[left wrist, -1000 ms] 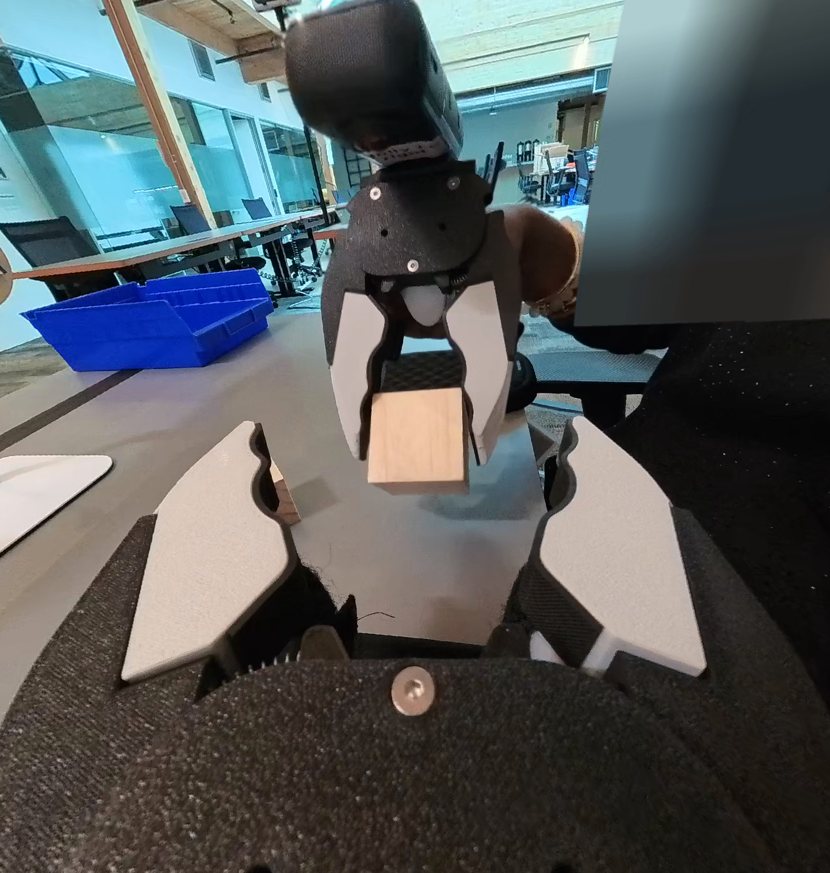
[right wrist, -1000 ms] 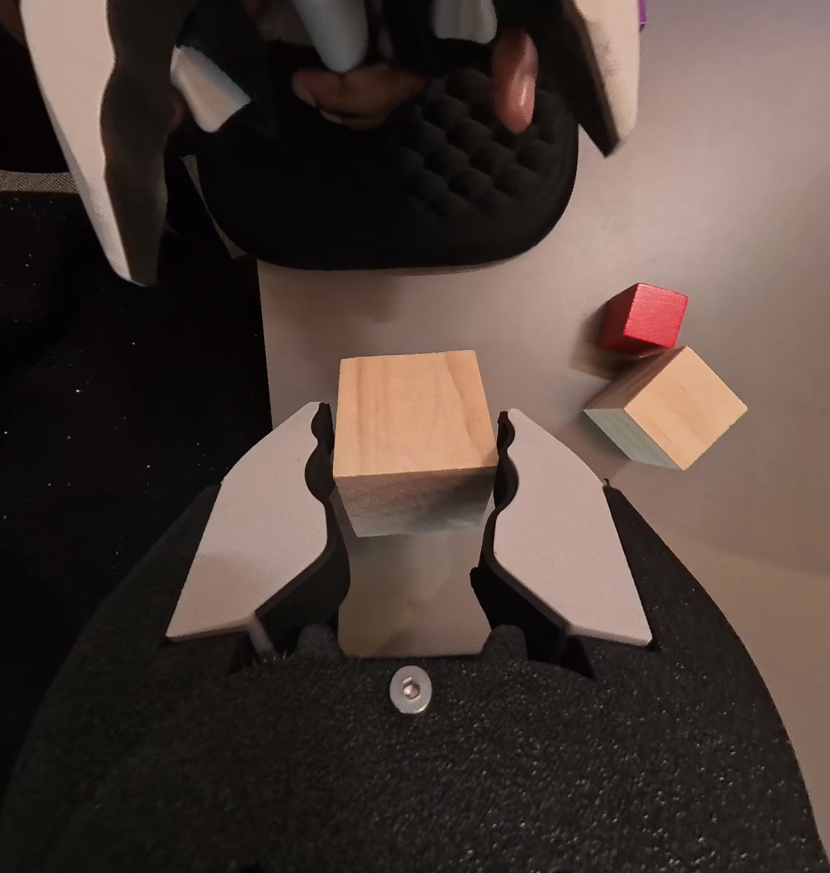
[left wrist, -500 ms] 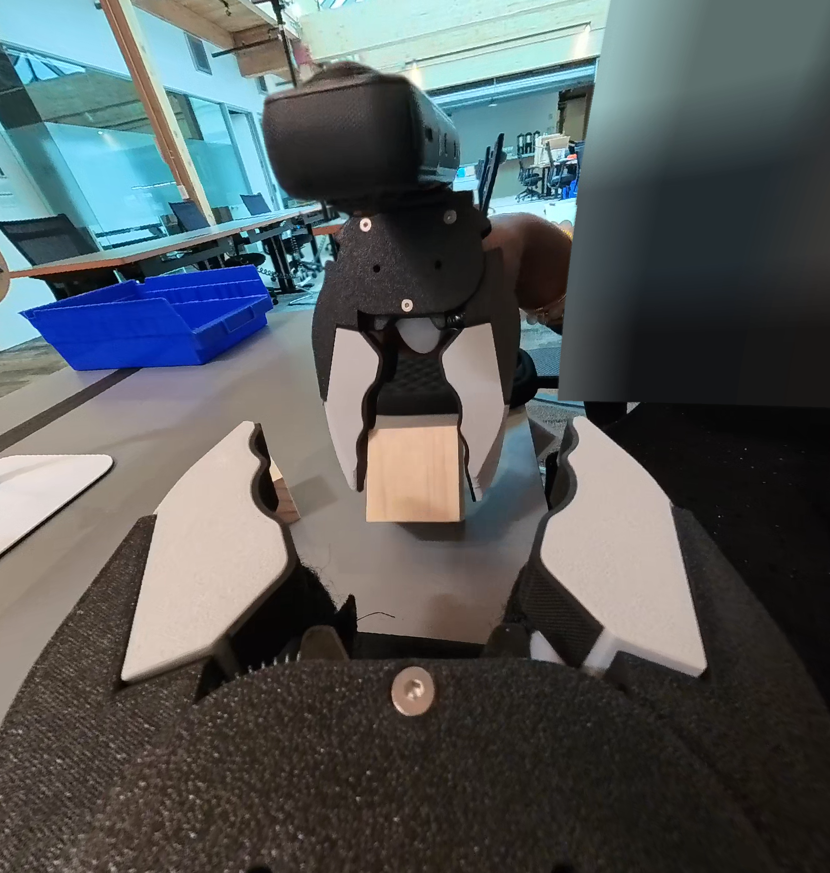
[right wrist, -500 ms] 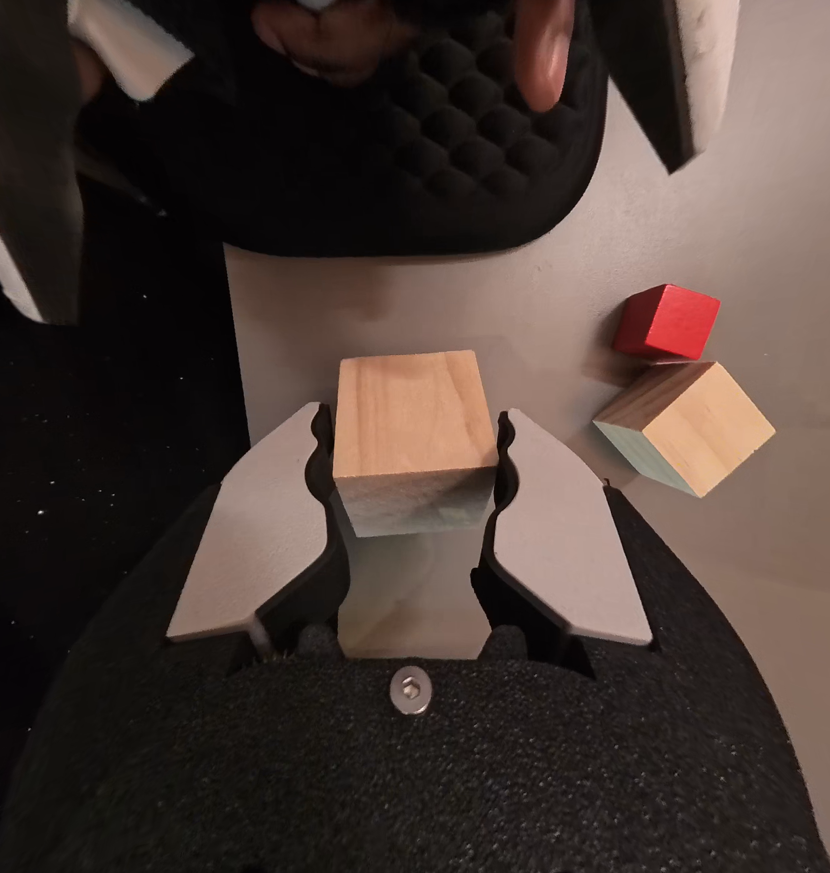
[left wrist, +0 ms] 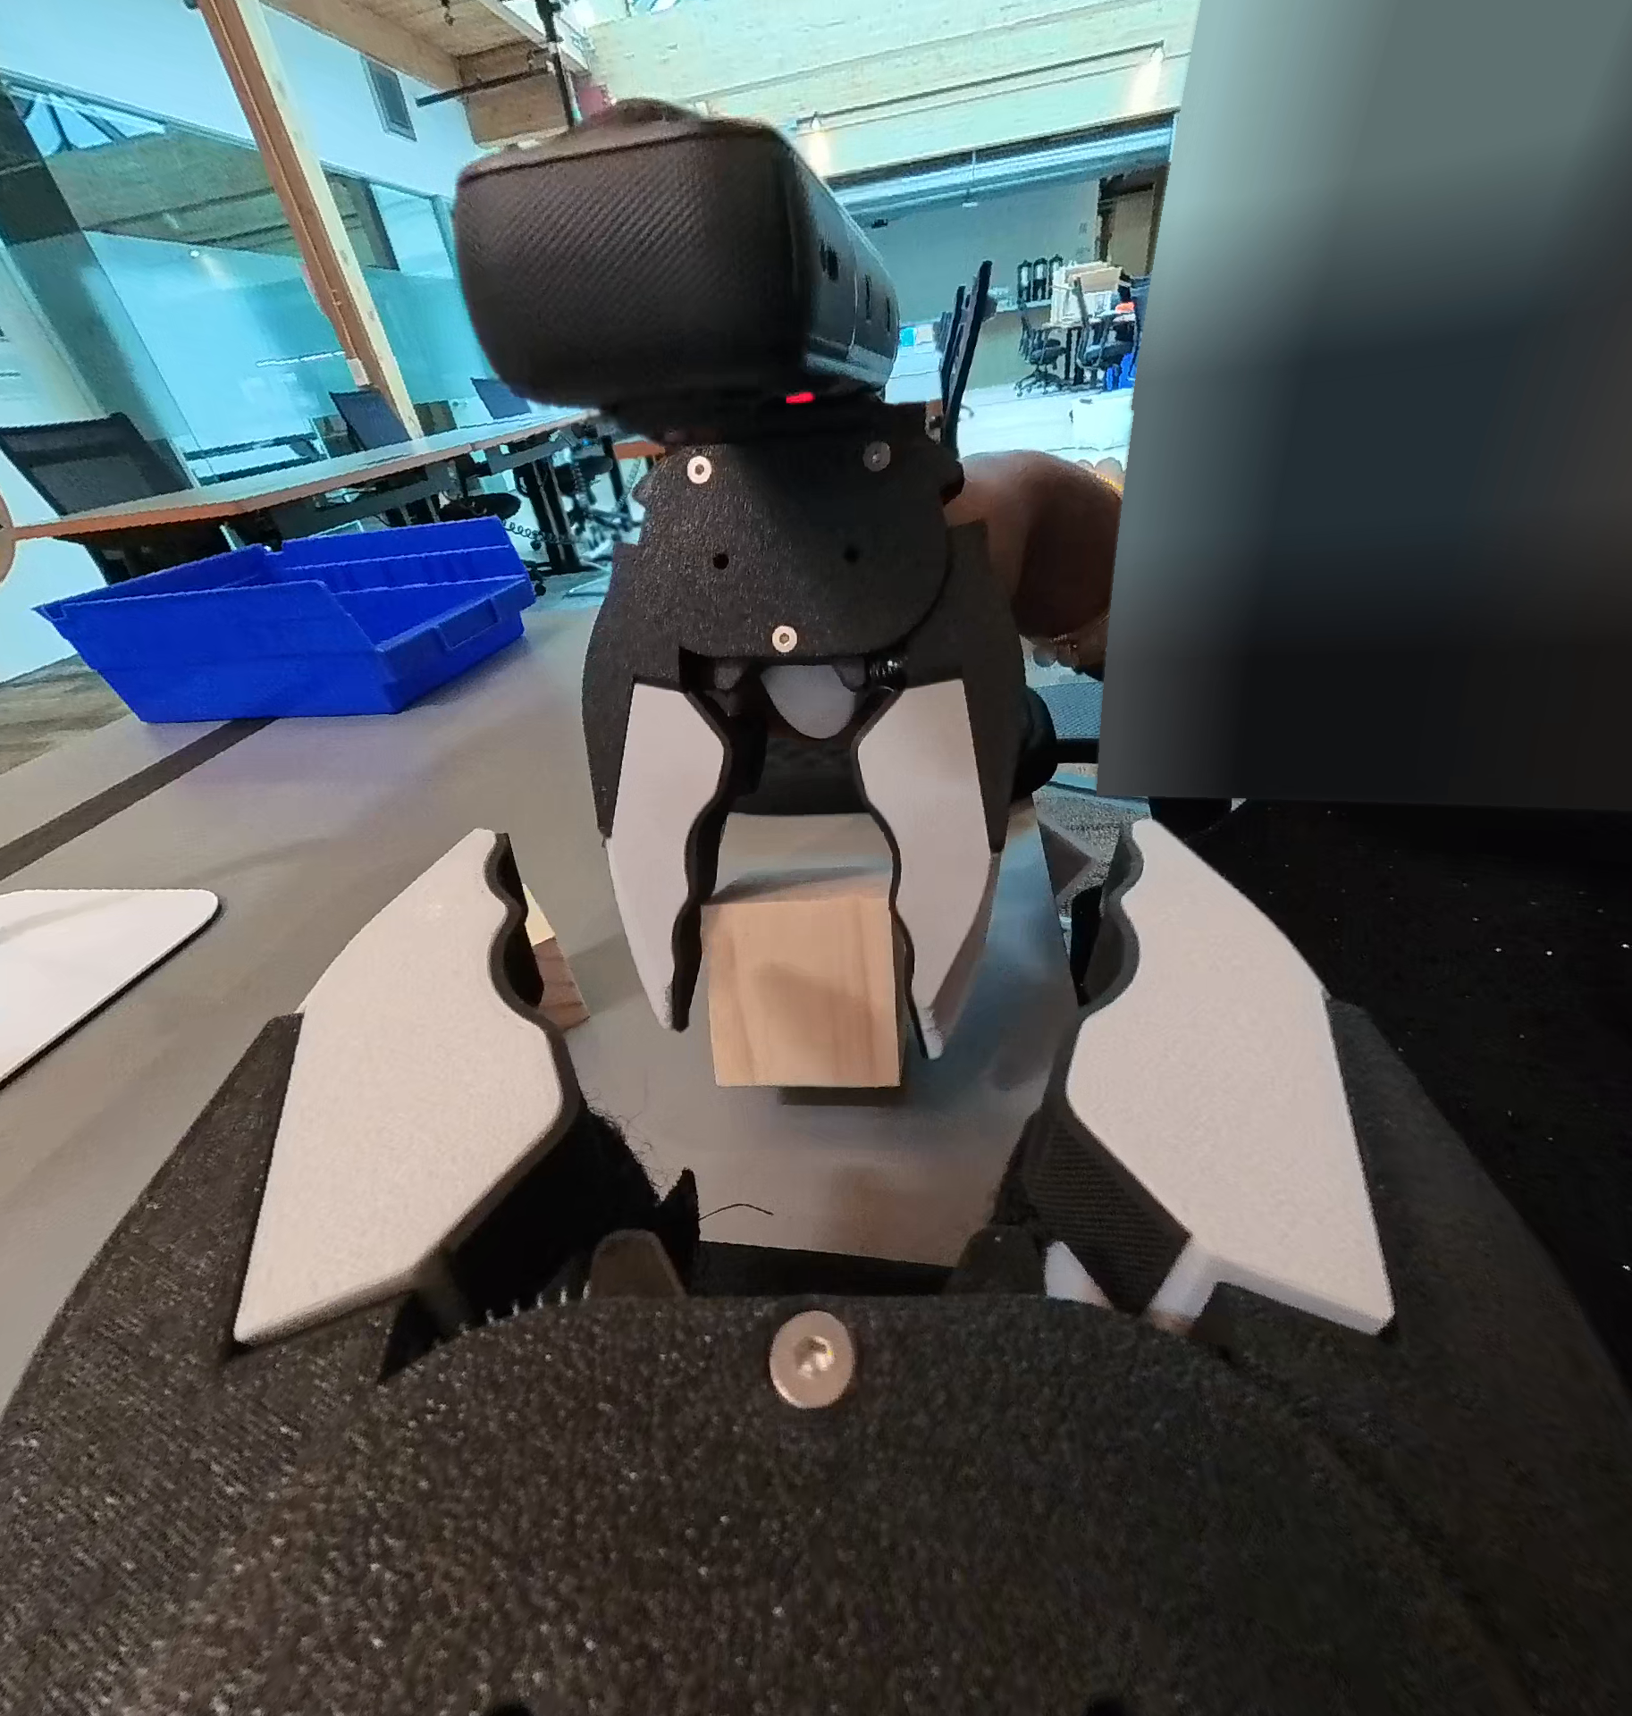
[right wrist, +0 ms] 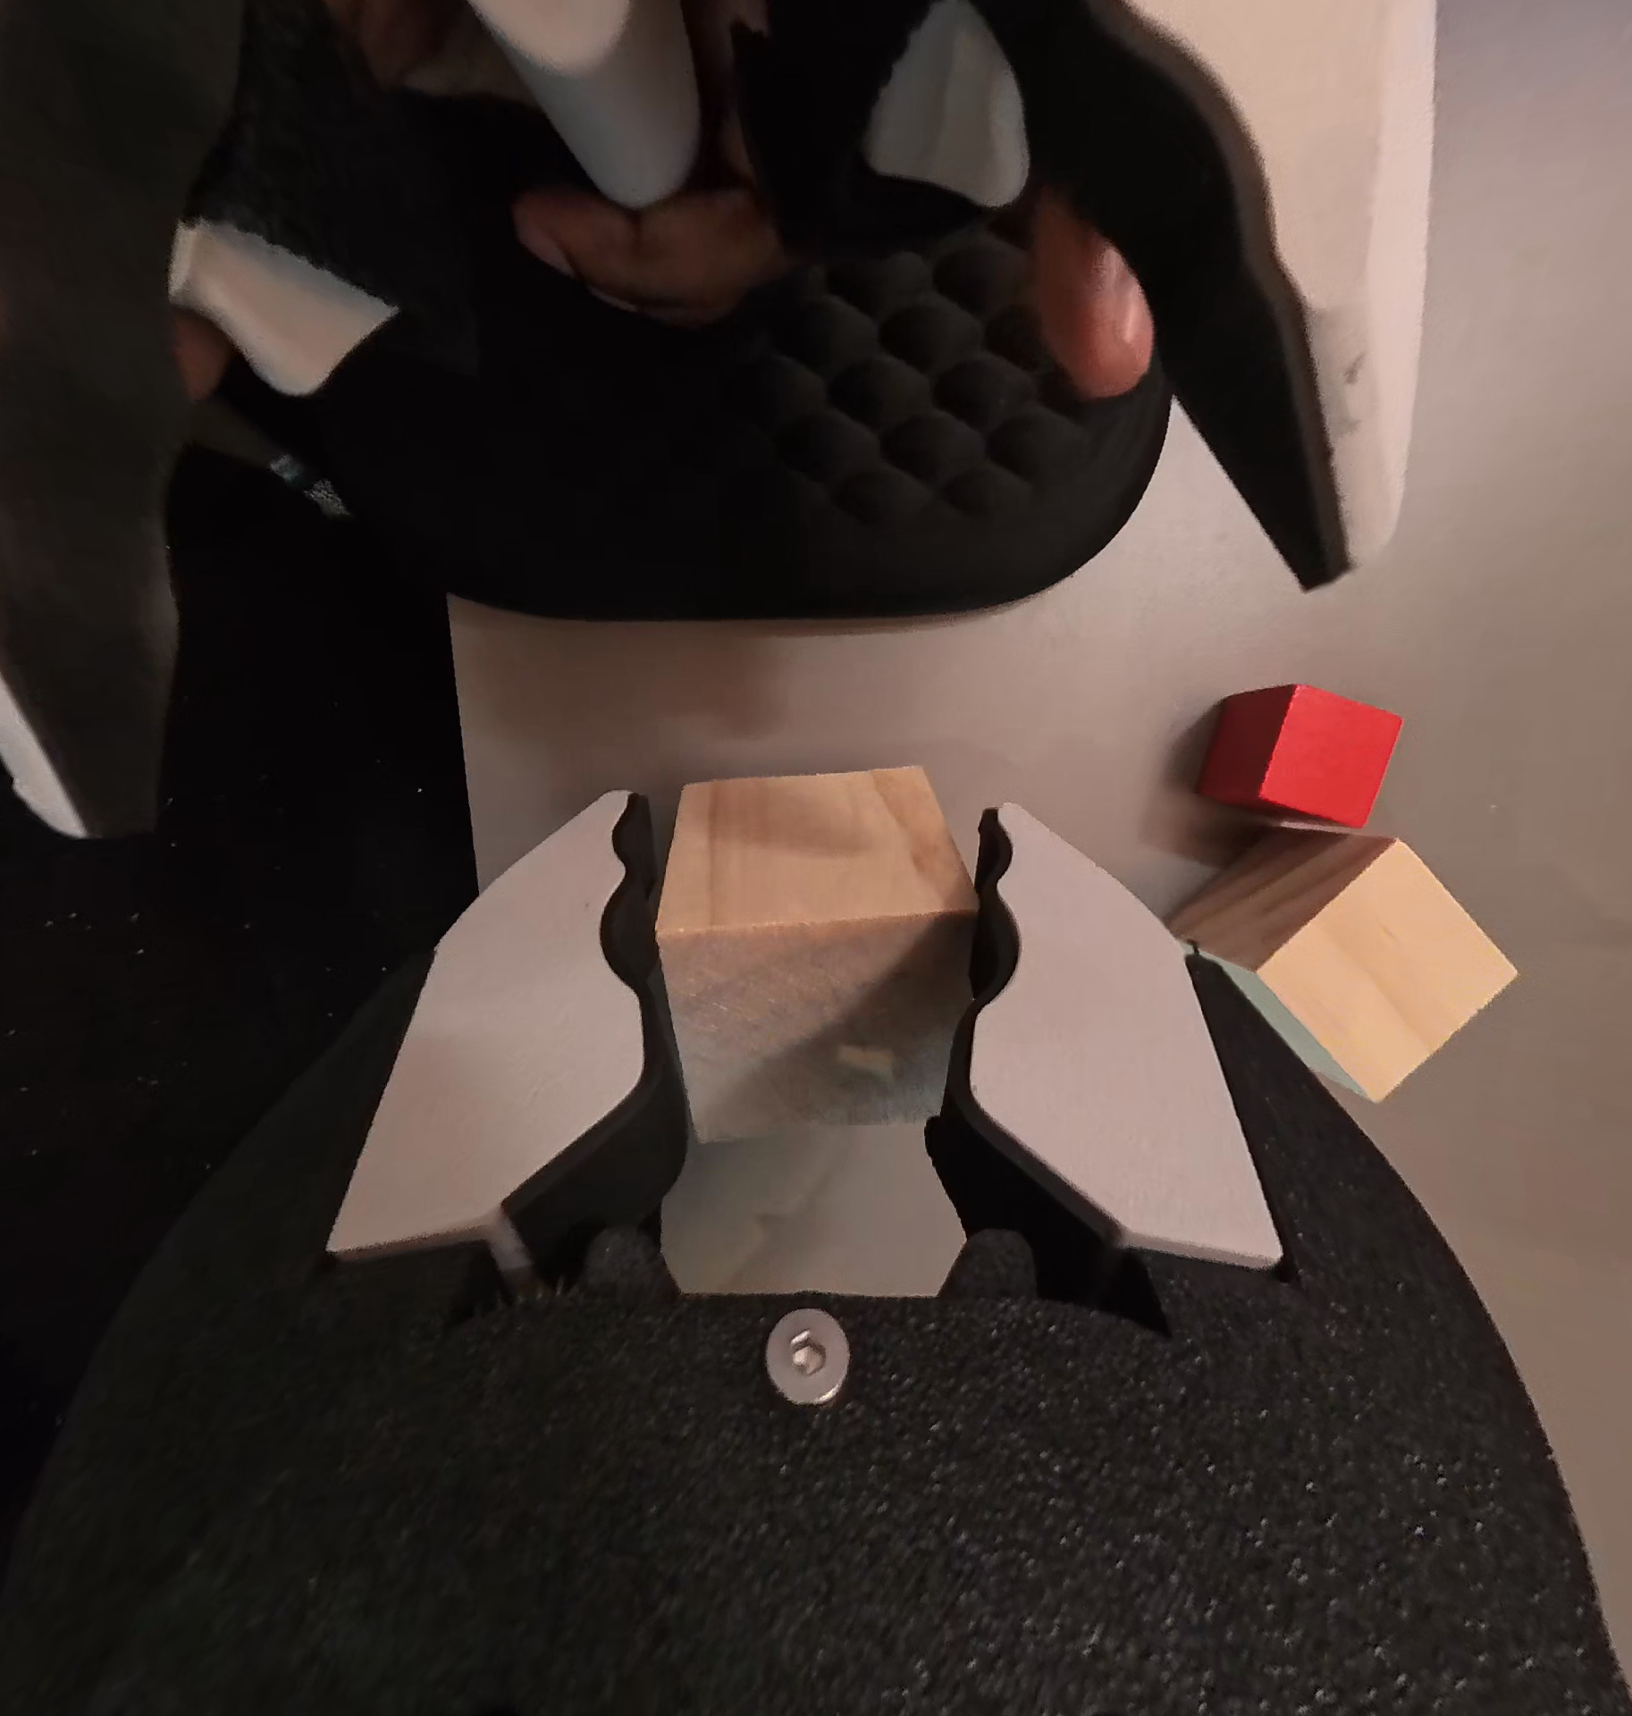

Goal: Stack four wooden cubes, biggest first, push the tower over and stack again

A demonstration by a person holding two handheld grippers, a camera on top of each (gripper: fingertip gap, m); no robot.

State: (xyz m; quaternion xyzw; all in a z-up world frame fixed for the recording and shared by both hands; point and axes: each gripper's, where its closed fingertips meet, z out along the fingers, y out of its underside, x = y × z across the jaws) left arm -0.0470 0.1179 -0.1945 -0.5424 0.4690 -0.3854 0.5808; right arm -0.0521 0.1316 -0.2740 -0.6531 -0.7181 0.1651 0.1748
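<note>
Right hand-held gripper (right wrist: 812, 938) clamped on plain wooden cube (right wrist: 808, 938), low over counter (right wrist: 887, 687) | left hand-held gripper (left wrist: 812, 938) spread wide, bare | red cube (right wrist: 1300, 757), second wooden cube (right wrist: 1351, 966) nearby | keep cube level, grip square.

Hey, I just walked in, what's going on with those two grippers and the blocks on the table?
A person holds a gripper in each hand. The right gripper is clamped on a plain wooden block, held low over the grey table. The left gripper faces it with its jaws wide open and empty. A red block and another wooden block sit beside it on the table, and a blue bin stands farther back.
</note>
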